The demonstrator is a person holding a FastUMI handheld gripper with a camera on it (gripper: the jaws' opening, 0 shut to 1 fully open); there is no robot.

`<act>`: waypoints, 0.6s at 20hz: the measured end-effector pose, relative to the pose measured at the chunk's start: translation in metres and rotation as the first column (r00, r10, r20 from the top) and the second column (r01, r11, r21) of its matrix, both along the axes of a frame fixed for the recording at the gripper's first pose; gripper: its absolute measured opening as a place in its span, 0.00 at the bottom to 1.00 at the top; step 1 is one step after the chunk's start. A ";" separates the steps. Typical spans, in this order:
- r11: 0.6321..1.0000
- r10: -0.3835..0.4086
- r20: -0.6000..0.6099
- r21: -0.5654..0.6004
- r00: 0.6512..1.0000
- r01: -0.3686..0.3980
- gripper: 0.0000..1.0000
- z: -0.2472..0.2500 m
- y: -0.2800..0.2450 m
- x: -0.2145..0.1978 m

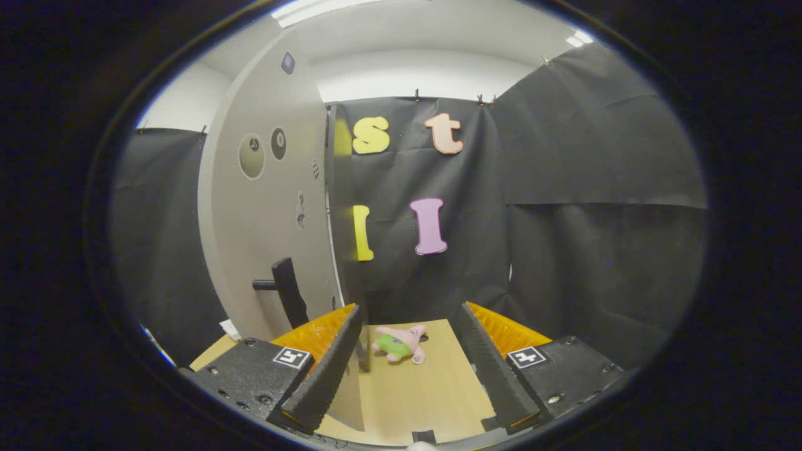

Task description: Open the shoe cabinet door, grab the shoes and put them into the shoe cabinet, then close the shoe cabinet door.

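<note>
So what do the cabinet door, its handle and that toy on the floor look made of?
Cabinet door: smooth matte grey panel, probably painted board or laminate. Handle: black and matte, plastic or coated metal, can't tell. Toy: soft pink and green plush, lying on the wood-look floor beyond the open claw.

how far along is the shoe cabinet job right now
Early or midway: the cabinet door stands swung open, edge-on just left of the gripper, its dark handle free. The jaws are spread with nothing between them. A pink plush toy lies on the wooden surface ahead, between the fingers. Whether shoes are already stowed cannot be told; closing the door is left.
</note>
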State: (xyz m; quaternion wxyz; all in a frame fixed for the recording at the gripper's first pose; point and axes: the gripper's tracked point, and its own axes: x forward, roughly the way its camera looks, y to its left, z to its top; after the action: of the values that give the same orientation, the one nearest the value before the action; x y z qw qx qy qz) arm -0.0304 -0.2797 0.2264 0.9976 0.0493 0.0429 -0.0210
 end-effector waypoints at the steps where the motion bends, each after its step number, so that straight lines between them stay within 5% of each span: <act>1: 1.000 0.017 -0.001 0.002 1.000 -0.017 0.99 -0.001 0.001 0.006; 12: 0.977 0.214 0.004 -0.020 0.977 -0.214 0.98 0.000 0.042 0.022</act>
State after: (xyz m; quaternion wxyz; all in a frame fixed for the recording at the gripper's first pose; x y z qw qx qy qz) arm -0.0082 -0.2377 0.2264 0.9947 0.0345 0.0449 0.0863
